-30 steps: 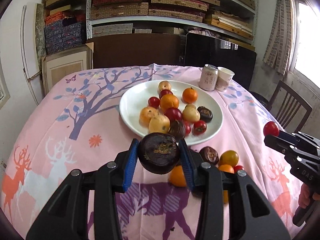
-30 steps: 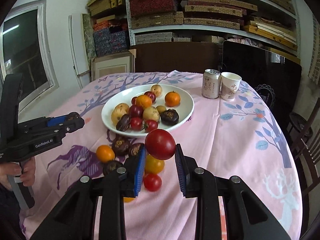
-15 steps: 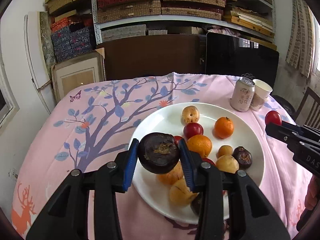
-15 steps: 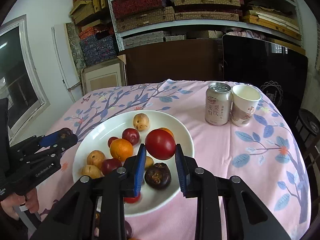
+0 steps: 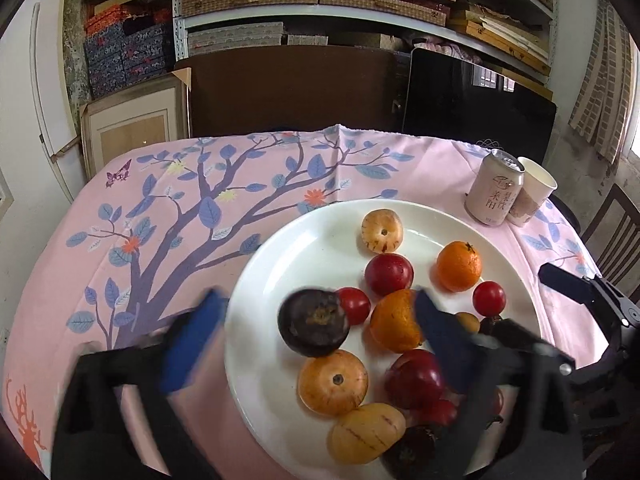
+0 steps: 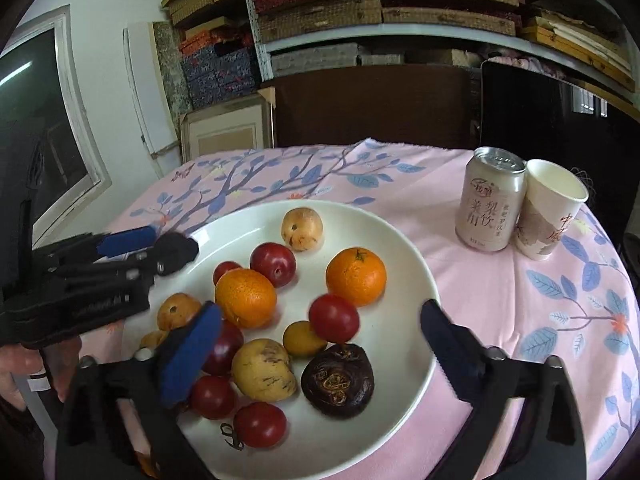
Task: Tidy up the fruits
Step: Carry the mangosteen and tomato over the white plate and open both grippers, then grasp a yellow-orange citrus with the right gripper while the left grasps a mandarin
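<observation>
A white plate [image 5: 280,264] on the pink tablecloth holds several fruits: oranges, red plums, tomatoes, yellow pears and dark fruits. My left gripper [image 5: 316,320] is open wide over the plate's left part; the dark purple fruit [image 5: 313,323] sits between its jaws, touching neither. My right gripper [image 6: 320,328] is open wide over the plate [image 6: 392,240]; the red tomato [image 6: 334,318] lies free between its jaws, beside an orange [image 6: 356,276]. The left gripper also shows in the right wrist view [image 6: 168,246].
A pink drink can [image 6: 491,199] and a paper cup [image 6: 550,210] stand at the plate's far right; both show in the left wrist view too, can [image 5: 495,188]. Shelves with boxes, a dark board and a chair [image 5: 616,232] lie beyond the table.
Both grippers moved forward over the plate and opened. The left let go of the dark fruit and the right let go of the red tomato; both fruits now lie in the plate.
</observation>
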Action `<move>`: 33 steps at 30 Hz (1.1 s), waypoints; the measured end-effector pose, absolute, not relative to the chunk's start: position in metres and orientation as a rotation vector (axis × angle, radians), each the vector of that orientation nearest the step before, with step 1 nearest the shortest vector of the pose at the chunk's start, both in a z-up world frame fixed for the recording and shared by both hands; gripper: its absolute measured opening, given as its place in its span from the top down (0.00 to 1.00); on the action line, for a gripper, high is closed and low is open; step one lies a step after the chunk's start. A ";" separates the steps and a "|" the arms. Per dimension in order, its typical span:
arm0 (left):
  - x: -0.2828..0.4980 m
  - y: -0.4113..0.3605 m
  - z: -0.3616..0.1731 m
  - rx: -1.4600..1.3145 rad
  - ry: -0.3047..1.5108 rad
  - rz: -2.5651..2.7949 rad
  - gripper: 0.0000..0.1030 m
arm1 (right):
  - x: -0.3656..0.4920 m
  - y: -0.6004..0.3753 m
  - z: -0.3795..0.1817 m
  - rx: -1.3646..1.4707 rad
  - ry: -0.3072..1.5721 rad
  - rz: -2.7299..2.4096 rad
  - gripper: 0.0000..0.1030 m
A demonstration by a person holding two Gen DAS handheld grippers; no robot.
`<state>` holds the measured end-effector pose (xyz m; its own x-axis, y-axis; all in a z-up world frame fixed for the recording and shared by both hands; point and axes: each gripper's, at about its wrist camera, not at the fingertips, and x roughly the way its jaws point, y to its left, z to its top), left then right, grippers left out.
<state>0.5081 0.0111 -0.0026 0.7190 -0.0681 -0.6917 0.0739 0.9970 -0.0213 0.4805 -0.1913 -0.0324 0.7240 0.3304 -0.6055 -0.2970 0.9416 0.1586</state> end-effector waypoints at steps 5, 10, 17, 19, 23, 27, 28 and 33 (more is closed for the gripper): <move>0.495 0.005 0.000 0.082 0.748 -0.078 0.04 | 0.466 -0.210 -0.022 0.043 0.697 0.294 0.04; 0.462 0.010 0.014 0.044 0.726 -0.138 0.04 | 0.435 -0.233 -0.015 0.062 0.704 0.267 0.04; 0.393 0.018 0.024 0.037 0.696 -0.168 0.04 | 0.360 -0.237 -0.024 0.037 0.755 0.292 0.03; 0.371 0.022 0.024 0.039 0.683 -0.179 0.04 | 0.332 -0.225 -0.033 0.001 0.804 0.366 0.03; 0.337 0.031 0.023 -0.016 0.656 -0.199 0.04 | 0.296 -0.187 -0.051 -0.120 0.864 0.440 0.04; 0.309 0.036 0.020 -0.040 0.669 -0.243 0.04 | 0.291 -0.164 -0.072 -0.182 0.908 0.402 0.04; 0.302 0.037 0.020 -0.018 0.662 -0.241 0.04 | 0.292 -0.163 -0.075 -0.172 0.921 0.403 0.04; 0.277 0.030 0.015 0.176 0.598 -0.199 0.04 | 0.304 -0.165 -0.084 -0.107 0.954 0.333 0.04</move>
